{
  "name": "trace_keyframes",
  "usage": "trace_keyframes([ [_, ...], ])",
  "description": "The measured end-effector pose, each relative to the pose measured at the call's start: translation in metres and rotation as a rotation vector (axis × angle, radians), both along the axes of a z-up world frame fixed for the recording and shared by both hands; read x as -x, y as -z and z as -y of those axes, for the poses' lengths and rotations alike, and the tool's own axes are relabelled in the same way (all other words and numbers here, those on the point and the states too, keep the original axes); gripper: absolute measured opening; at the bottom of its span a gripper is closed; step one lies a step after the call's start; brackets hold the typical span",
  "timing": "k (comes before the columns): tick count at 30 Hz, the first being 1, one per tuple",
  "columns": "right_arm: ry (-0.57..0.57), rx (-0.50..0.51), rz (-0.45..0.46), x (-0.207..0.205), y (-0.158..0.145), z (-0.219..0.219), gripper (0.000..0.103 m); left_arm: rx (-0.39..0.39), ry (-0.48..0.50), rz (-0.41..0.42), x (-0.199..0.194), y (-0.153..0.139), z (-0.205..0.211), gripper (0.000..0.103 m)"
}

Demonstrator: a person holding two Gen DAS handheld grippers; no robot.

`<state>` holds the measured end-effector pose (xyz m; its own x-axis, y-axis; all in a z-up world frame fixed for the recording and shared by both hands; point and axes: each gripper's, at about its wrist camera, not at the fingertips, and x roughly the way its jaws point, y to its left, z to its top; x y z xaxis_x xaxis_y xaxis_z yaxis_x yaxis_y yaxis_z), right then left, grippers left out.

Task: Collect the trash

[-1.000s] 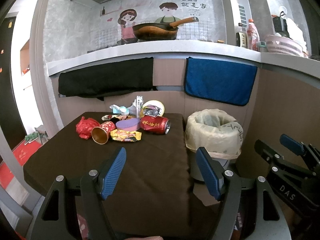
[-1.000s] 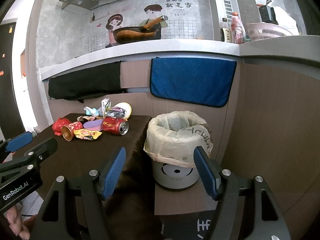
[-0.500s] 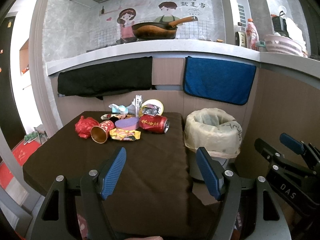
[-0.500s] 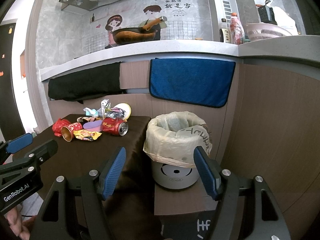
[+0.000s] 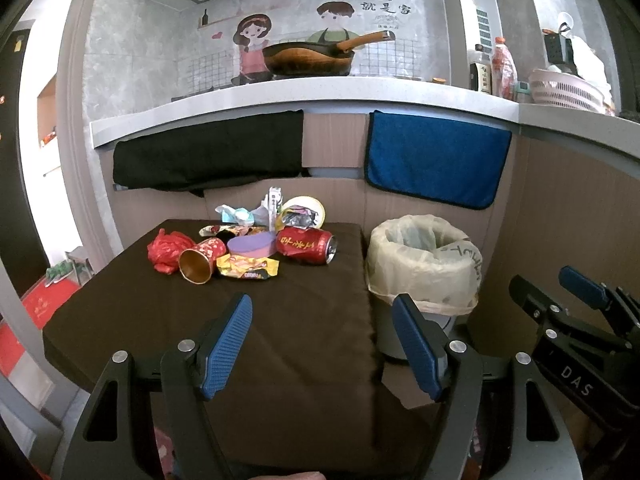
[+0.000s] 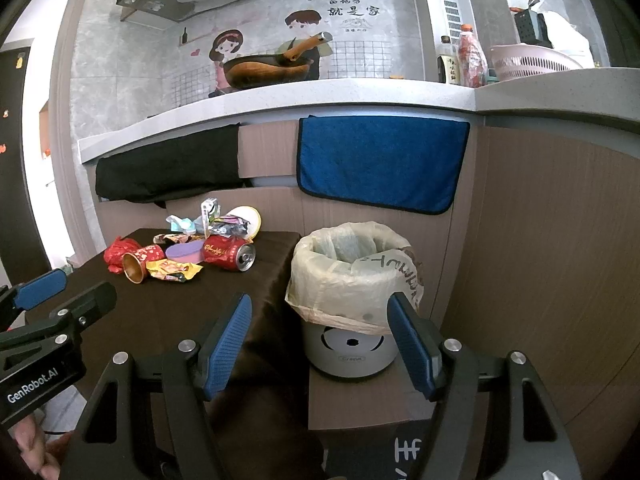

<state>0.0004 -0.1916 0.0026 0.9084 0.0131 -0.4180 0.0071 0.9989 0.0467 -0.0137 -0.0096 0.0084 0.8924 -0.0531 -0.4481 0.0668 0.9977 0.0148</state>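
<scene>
Left gripper (image 5: pixel 322 344): hovering over the near part of the brown-clothed table (image 5: pixel 132 320), jaws standing wide apart, gripping nothing.
Right gripper (image 6: pixel 320 344): hanging in front of the lined trash bin (image 6: pixel 348 276), jaws spread wide, nothing between the pads.
Trash pile: sitting at the table's far end, well apart from both grippers; a red drink can (image 5: pixel 306 245) is lying on its side nearest the bin, with a purple lid-like disc (image 5: pixel 252 245), a yellow snack wrapper (image 5: pixel 248 270), a tipped red-and-gold paper cup (image 5: pixel 200 260) and a crumpled red bag (image 5: pixel 166 250) beside it, and torn wrappers and a white round lid (image 5: pixel 308 208) behind.
Bin: standing just beside the table's right edge; its bag is looking empty as far as the opening shows.
Progress: seemingly nothing collected; every piece is waiting on the table.
Remaining: the whole pile needs carrying into the bin.
</scene>
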Motion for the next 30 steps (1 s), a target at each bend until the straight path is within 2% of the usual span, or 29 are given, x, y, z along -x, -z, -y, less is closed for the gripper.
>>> trace_keyframes([
  [10,0.002,0.010,0.006,0.000,-0.001,0.000,0.068,0.024,-0.012,-0.001,-0.008,0.000,-0.007,0.073],
  [15,-0.014,0.002,-0.001,-0.024,-0.003,0.000,0.068,0.067,-0.065,0.008,-0.030,-0.006,-0.032,0.073],
  [19,-0.050,-0.014,-0.021,-0.060,-0.007,-0.006,0.068,0.110,-0.101,-0.015,-0.060,-0.006,-0.066,0.073],
  [23,-0.090,-0.017,-0.020,-0.094,-0.010,-0.019,0.068,0.120,-0.161,-0.048,-0.096,0.001,-0.108,0.073],
  [30,-0.150,0.038,-0.050,-0.160,0.004,-0.050,0.068,0.227,-0.160,-0.139,-0.170,0.034,-0.180,0.073],
])
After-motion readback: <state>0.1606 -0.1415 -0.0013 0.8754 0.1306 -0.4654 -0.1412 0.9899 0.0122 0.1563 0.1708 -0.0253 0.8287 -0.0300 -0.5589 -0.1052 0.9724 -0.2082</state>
